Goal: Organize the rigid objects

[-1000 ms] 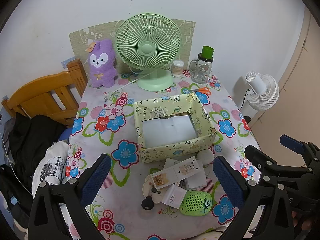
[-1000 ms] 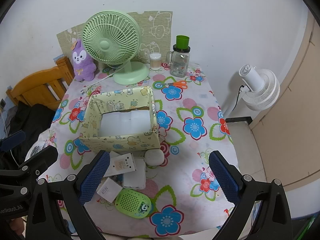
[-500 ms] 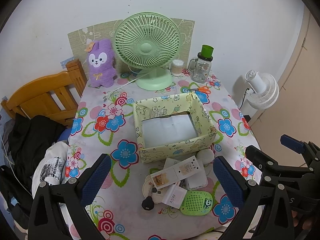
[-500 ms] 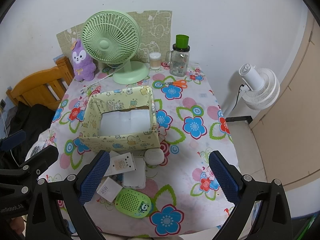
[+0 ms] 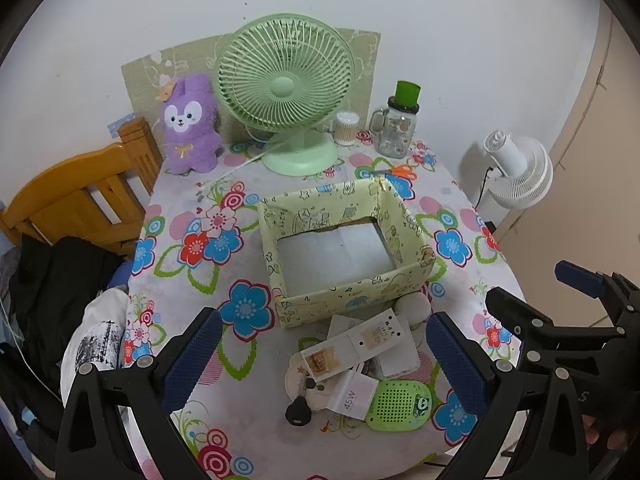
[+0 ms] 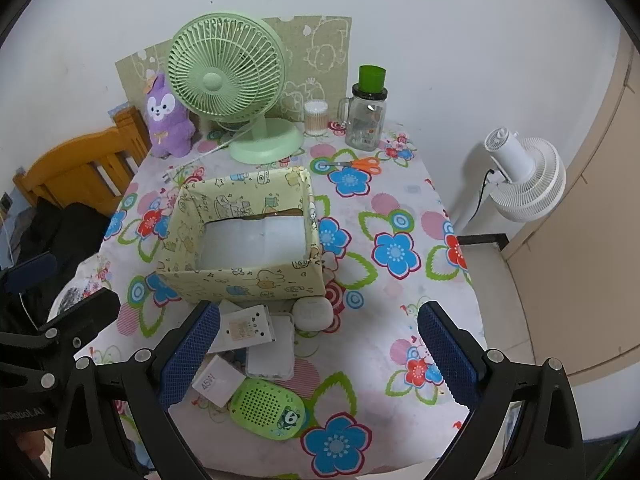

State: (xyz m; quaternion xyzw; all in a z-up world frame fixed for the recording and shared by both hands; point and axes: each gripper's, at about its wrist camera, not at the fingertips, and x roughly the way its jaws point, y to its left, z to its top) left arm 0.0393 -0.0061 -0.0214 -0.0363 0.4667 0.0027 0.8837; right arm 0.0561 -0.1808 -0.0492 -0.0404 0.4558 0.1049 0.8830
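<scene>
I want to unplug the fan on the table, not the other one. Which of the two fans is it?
The green fan, standing on the floral tablecloth behind the yellow box. The white fan is off the table, to its right.

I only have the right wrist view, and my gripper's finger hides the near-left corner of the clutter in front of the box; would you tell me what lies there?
Observer: A small black round-headed piece lies there on the tablecloth.
Operator: Is anything beside it?
Observer: A round white disc, partly under the white card.
Operator: And the other gripper?
Observer: The left gripper is open and empty, above that clutter.
</scene>
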